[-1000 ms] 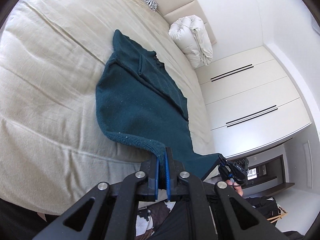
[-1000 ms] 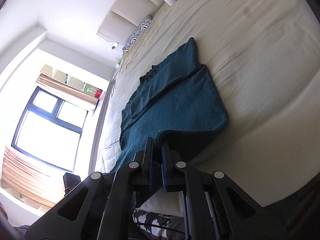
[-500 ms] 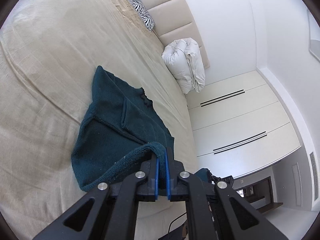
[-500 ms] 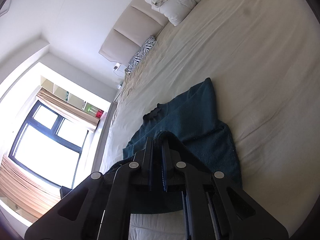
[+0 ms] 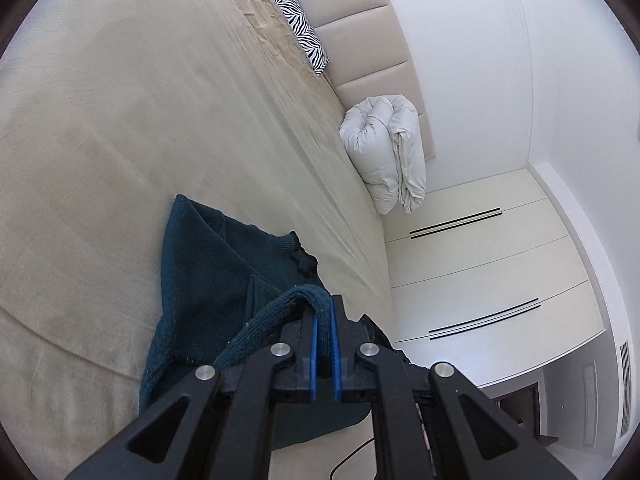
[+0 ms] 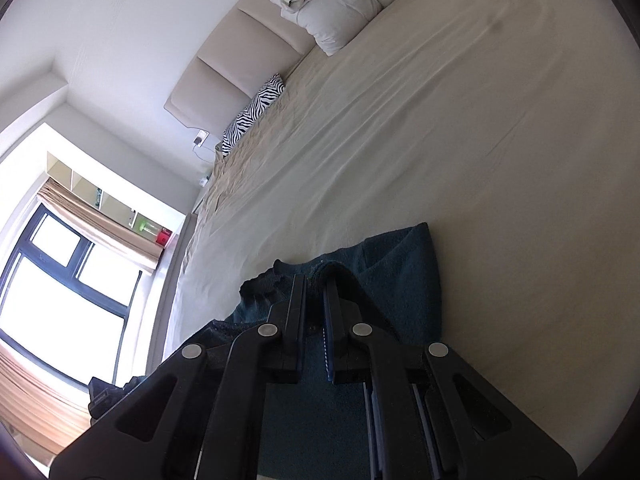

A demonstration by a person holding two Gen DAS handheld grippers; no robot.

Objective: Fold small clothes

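A small dark teal knit sweater lies on the beige bed, its lower part lifted and doubled over the upper part. My left gripper is shut on a ribbed hem corner of the sweater, held above the collar area. In the right wrist view my right gripper is shut on the other hem corner of the sweater, just over the neckline. The folded layers under both grippers are mostly hidden by the fingers.
A white rolled duvet and a zebra pillow lie by the padded headboard. White wardrobe doors stand beyond the bed's edge. A window is on the other side.
Both grippers carried the sweater's hem forward from the bed's near edge up over its body toward the collar, folding it in half.
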